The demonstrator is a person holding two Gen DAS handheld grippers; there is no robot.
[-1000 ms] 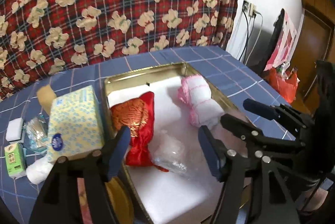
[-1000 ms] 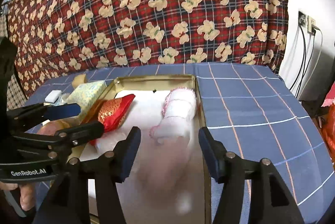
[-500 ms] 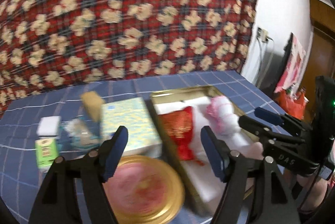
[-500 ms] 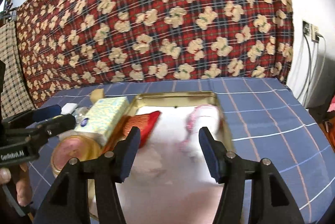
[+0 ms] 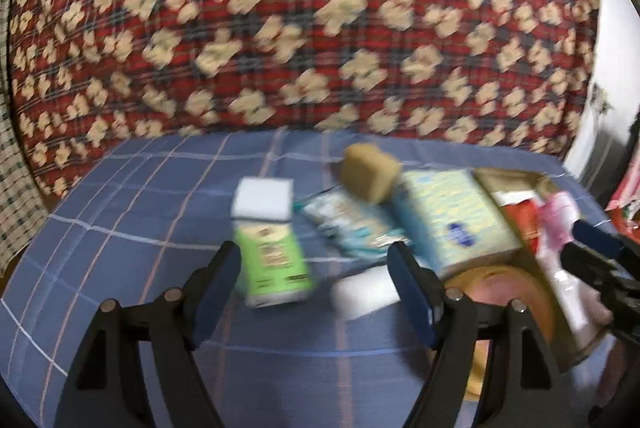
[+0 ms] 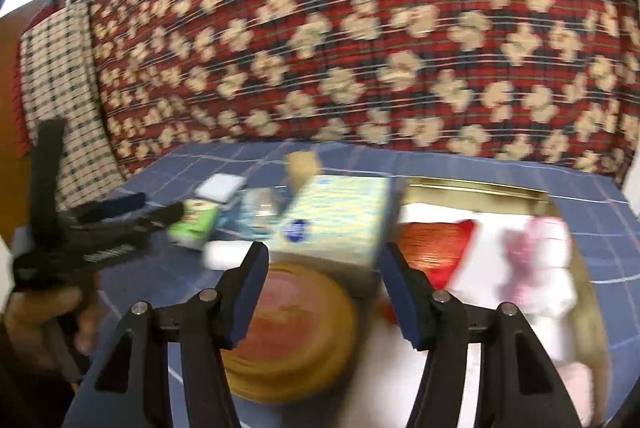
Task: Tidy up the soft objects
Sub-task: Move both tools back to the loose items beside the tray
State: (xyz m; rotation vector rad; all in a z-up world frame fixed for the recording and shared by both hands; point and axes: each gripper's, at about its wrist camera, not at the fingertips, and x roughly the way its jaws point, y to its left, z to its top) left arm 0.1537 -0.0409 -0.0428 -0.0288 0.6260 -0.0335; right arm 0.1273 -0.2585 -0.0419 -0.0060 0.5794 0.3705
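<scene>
Holds nothing in the left gripper (image 5: 314,260), spread wide just above the blue checked cloth (image 5: 140,196). Holds nothing in the right gripper (image 6: 325,260) either, spread wide over the round gold lid (image 6: 292,328).

Finds the loose soft things on the cloth, left of the gold tin (image 6: 472,188): green pack (image 5: 274,264), white roll (image 5: 364,292), white foam block (image 5: 262,198), tan sponge (image 5: 370,172), crinkly packet (image 5: 352,224), big tissue pack (image 5: 452,220). Finds inside the tin a red pouch (image 6: 436,248) and a pink-white towel (image 6: 536,260).

Looks light and ready to give way under pressure. Better to take the white roll across its middle and close gently; probably squashes first, then grips well. Better to pinch the green pack on its long sides; seems to be smooth film, may slide out. Cannot tell finer detail through the blur.
</scene>
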